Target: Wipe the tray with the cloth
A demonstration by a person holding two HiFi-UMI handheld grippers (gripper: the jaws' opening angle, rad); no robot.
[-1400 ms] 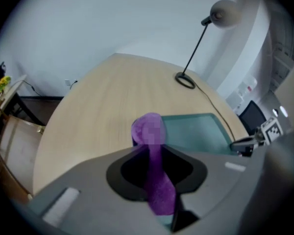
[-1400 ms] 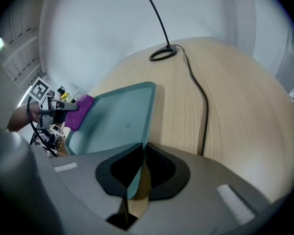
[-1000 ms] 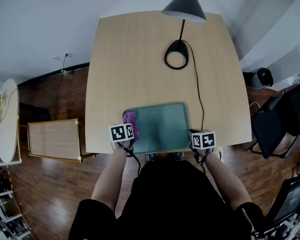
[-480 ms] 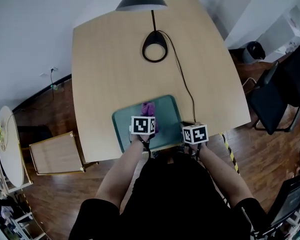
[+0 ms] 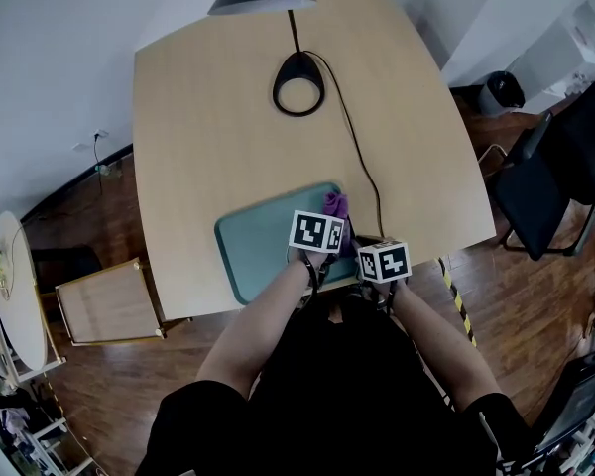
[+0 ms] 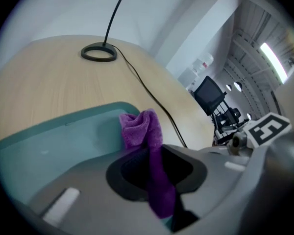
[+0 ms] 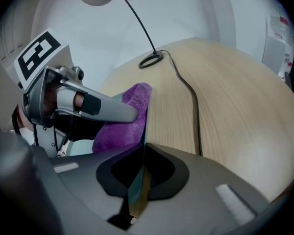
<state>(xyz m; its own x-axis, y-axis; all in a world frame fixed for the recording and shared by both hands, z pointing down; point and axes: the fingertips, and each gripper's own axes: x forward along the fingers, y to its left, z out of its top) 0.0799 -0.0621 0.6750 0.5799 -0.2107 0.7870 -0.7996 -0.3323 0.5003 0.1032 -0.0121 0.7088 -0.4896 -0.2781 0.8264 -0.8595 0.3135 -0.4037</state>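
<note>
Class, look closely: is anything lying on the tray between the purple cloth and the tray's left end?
Nothing visible does. The cloth, clamped in the left gripper, sits at the right end of the tray, beside the right gripper that grips that edge. The surface to the left lies bare.

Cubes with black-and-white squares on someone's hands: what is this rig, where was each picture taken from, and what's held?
No robot here: a person holds a hand-worked gripper in each hand; the marked cubes are part of them. One camera sits on the person's head, looking down; one rides on each gripper, looking along its fingers. On the wooden table lie a teal tray and a desk lamp with its cable. The left gripper is shut on a purple cloth at the tray's far right corner; the right gripper pinches the tray's right rim, apparently to steady it.
</note>
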